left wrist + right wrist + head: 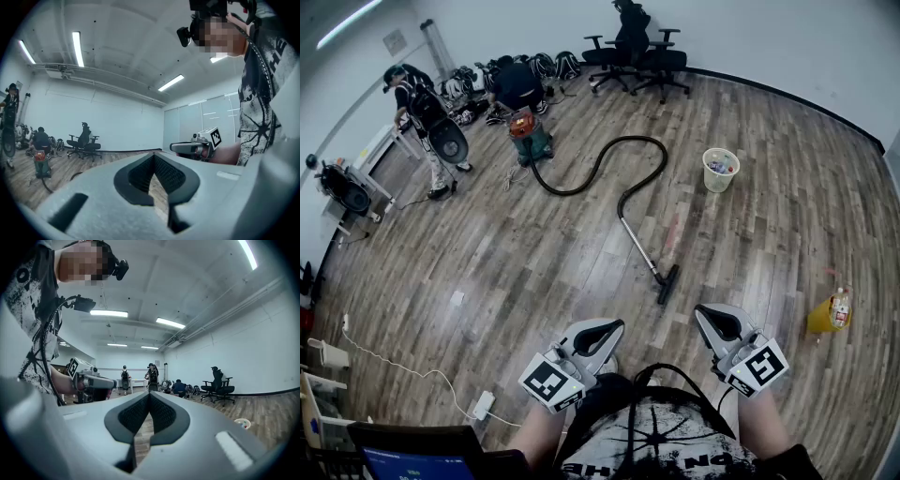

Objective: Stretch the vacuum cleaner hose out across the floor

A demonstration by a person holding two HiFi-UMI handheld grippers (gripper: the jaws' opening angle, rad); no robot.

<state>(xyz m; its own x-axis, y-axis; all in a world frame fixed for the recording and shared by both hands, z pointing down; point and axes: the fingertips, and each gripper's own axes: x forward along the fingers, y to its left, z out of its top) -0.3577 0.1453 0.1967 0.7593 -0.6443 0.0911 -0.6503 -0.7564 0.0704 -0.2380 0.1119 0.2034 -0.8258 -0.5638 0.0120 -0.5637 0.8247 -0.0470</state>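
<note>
The red and green vacuum cleaner [528, 134] stands on the wood floor at the far left. Its black hose [614, 156] loops to the right, then curves back into a grey wand [636, 239] ending in a black floor head [667, 283]. My left gripper [598, 336] and right gripper [718, 323] are held close to my body, well short of the floor head, both shut and empty. In the left gripper view the vacuum cleaner [40, 167] stands far off at the left, and the right gripper [190, 148] shows to the right.
A white bin [720, 169] with rubbish stands right of the hose. A yellow object with a bottle [832, 312] lies at the right. Two office chairs [636, 56] and bags line the far wall. People [427, 127] stand at the left. A white cable and power strip [482, 405] lie near left.
</note>
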